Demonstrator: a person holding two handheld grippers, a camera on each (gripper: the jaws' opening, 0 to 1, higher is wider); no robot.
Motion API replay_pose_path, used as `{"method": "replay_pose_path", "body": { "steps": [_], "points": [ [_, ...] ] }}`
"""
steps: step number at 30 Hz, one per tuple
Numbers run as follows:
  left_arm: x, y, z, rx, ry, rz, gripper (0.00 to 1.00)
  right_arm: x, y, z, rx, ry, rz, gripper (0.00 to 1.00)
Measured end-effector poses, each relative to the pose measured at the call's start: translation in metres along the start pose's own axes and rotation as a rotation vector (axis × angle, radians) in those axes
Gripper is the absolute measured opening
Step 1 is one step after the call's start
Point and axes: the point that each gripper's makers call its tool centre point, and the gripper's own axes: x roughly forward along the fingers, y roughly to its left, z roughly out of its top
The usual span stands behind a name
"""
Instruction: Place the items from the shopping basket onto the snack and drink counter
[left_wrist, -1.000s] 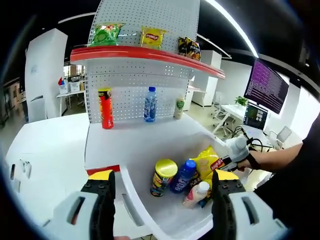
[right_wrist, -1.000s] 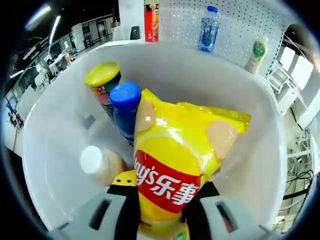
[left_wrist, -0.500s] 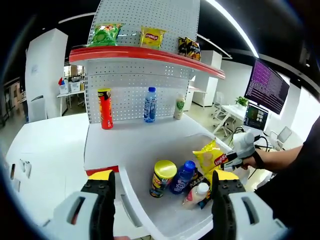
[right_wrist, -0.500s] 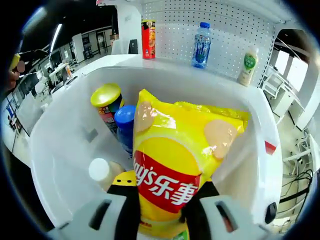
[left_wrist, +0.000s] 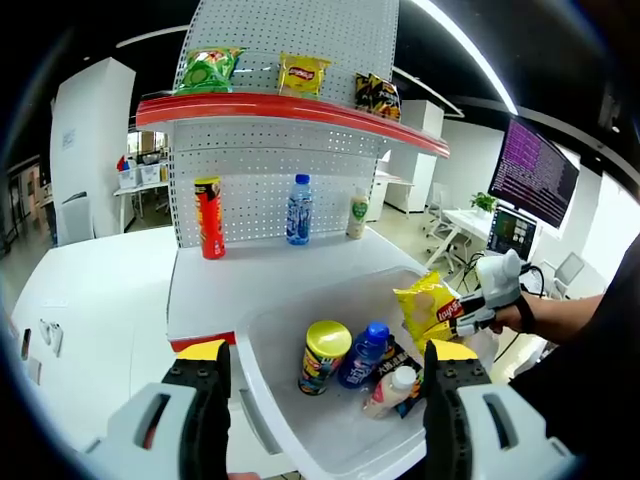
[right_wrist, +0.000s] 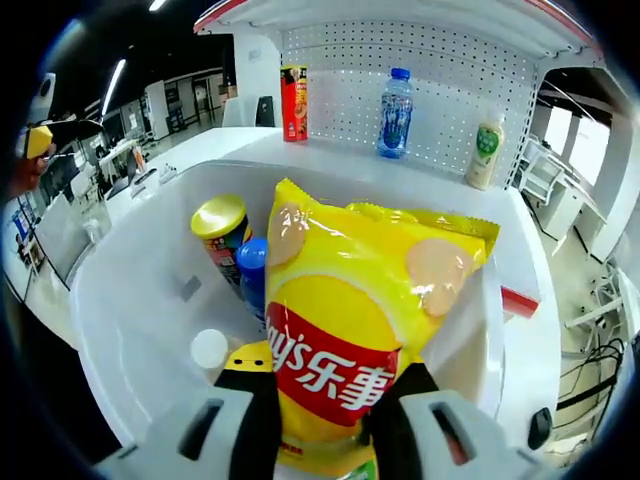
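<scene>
Right gripper (right_wrist: 320, 400) has its jaws pinching the yellow chip bag (right_wrist: 365, 320), up above the white basket (right_wrist: 140, 300); left gripper (left_wrist: 318, 400) jaws spread wide, nothing between them.

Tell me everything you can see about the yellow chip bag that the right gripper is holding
The yellow chip bag is glossy crinkled film with a red logo band bearing white lettering and pale chip pictures near its top corners. It stands upright, puffed and sealed. The right gripper clamps its lower edge. In the left gripper view the bag hangs above the white basket, apart from the items inside.
</scene>
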Motion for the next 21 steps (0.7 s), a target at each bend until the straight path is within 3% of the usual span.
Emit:
{"method": "replay_pose_path", "body": {
  "steps": [21],
  "points": [
    [-0.003, -0.005, 0.002, 0.008, -0.005, -0.005, 0.78, -0.055, 0.003, 0.074, -0.014, -0.197, -0.015, 0.32]
  ]
}}
